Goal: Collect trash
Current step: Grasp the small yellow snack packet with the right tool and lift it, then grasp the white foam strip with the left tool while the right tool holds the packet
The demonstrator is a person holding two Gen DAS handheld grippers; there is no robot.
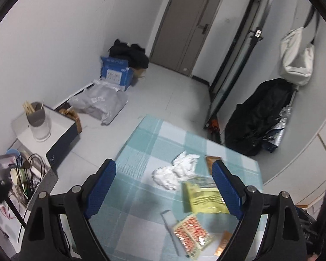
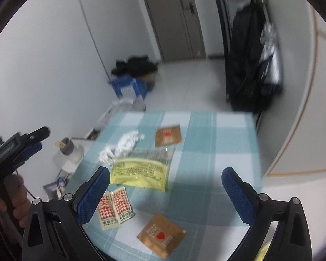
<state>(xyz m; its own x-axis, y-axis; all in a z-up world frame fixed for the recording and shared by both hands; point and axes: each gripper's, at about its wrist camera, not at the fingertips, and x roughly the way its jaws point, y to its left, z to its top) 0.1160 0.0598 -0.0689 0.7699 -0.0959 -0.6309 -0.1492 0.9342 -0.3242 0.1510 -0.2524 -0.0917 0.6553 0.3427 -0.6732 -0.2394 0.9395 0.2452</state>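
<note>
Both grippers are over the table (image 2: 228, 130), which has a light blue checked cloth on it. Both are pointing down at the trash.

My left gripper (image 1: 164, 187) has its jaws wide apart and nothing between the pads; it's hanging above the cloth. Same for my right gripper (image 2: 166, 192): spread wide and holding nothing.

Trash on the cloth, all loose:
- crumpled white tissue (image 2: 121, 146), toward the far left of the pile
- yellow packet (image 2: 141, 171), lying flat just beside the tissue on the near side, its clear top end toward the middle of the table
- red-and-white checked sachets (image 2: 115, 206), a joined pair, near the table's front-left, just beside my right gripper's left finger (image 2: 93, 193)
- brown packet with a red heart (image 2: 160, 235) at the front edge
- second brown packet (image 2: 168, 135) further back, beyond the yellow one

In the left wrist view the yellow packet (image 1: 204, 198) sits just inside my left gripper's right finger (image 1: 226, 189), and the tissue (image 1: 176, 170) is ahead between the fingers. I can't tell how far above them the gripper hangs.

In the right wrist view, my left hand (image 2: 15, 198) is at the left edge of the frame, wrapped round its gripper handle.

The right view is blurred.
</note>
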